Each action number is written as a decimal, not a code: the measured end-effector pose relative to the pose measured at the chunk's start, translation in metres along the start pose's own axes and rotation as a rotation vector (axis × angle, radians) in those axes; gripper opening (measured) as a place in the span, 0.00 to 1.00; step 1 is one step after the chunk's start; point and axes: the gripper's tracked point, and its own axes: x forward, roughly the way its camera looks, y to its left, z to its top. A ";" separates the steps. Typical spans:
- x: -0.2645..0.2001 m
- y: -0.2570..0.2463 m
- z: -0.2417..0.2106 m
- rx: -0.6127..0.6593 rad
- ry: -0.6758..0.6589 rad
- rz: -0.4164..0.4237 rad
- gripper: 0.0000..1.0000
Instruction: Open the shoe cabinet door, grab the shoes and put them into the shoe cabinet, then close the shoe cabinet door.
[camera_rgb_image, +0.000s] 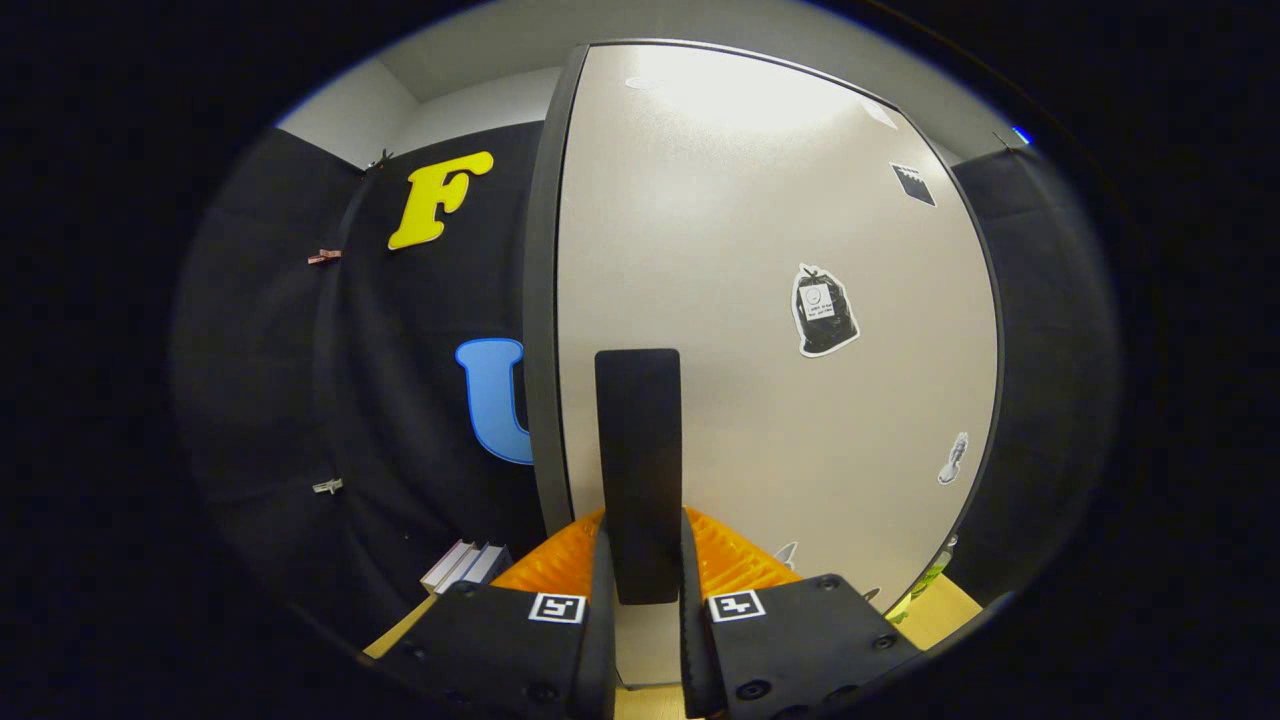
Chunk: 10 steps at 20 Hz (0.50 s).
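The shoe cabinet door is a pale panel with a dark edge, standing close in front of me. A black upright handle is fixed low on the door near that edge. My gripper is at the handle's lower end, with one finger pressed on each side of it, so it is shut on the handle. The door's dark left edge stands out from the black cloth wall behind it.
Several stickers mark the door, among them a black bag-shaped one. A few books lie low to the left of the door on a wooden surface. Small clips hang on the cloth wall at the left.
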 end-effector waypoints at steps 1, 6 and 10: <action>-0.002 0.000 0.000 -0.006 0.001 0.005 0.30; -0.024 -0.003 -0.001 0.004 0.023 0.017 0.30; -0.048 -0.012 -0.001 0.006 0.028 0.023 0.30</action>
